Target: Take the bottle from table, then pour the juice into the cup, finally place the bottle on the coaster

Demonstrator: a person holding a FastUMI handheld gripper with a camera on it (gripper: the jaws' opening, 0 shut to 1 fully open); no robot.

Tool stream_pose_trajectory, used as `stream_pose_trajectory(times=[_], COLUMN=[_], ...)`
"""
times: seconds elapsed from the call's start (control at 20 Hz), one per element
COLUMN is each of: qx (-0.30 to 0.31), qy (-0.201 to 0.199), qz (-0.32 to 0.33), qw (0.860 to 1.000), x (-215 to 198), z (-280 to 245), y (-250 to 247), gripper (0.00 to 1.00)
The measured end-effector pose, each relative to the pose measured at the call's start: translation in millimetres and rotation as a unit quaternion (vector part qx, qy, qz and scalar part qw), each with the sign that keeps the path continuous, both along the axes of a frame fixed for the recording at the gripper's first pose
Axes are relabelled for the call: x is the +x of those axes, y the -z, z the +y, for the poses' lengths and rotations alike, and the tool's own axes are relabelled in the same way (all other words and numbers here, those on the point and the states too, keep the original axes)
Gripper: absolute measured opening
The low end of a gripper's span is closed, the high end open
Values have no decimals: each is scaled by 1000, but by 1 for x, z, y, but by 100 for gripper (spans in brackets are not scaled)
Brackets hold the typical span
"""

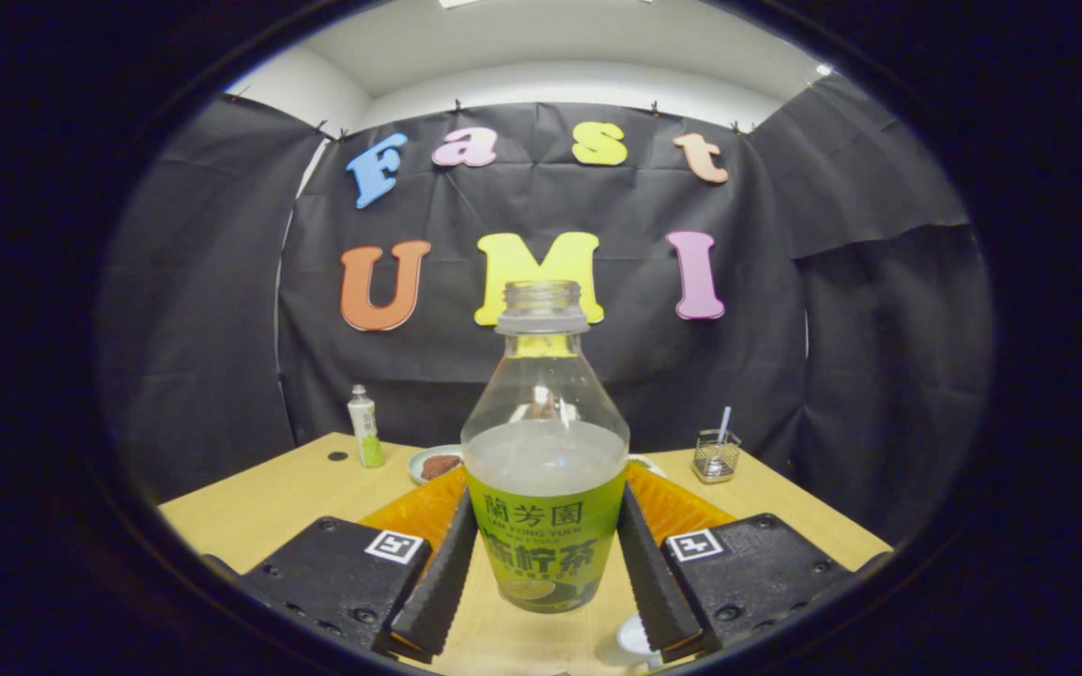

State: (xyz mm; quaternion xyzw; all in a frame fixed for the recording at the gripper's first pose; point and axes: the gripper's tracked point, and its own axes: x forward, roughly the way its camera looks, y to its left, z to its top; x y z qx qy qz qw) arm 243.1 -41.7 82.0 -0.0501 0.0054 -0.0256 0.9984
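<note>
Gripper: the gripper (546, 563) has its two fingers (438, 573) pressed on the two sides of the bottle, so it is holding the bottle tight.

Bottle: the bottle (544, 469) stands straight up between the fingers. Its bottom seems to hang a little above the bench (250, 507), but I cannot be sure it is off the wood.

Why it is held low: the fingers squeeze the wide part with the green label. That part is fat and firm, so I think it will not slip when it gets tipped.

Top: the cap is off and the mouth is open. That way the juice can come out with no more steps.

Juice: it fills about half the bottle, so keeping it straight stops spills.

Cup: a small white round thing (637, 638) peeks out low by the right finger. It may be the cup, but I cannot tell.

Orange mat: an orange mat (682, 507) lies just beyond the fingers, behind the bottle. It might be the coaster.

Far things: a little bottle (365, 427), a plate (435, 463) and a wire holder (717, 455) sit well beyond, out of the way.

Step now: the bottle looks picked up, and pouring comes next, I think.
</note>
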Motion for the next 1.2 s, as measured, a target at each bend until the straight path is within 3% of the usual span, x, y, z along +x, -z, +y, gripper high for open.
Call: stream_pose_trajectory(times=[0.55, 0.8, 1.2], qx=[-7, -18, 52], qy=[5, -20, -45], qz=[-10, 26, 68], qw=[1000, 999, 995], x=[64, 102, 117], z=[-37, -20, -14], y=[3, 44, 120], gripper=[80, 80, 81])
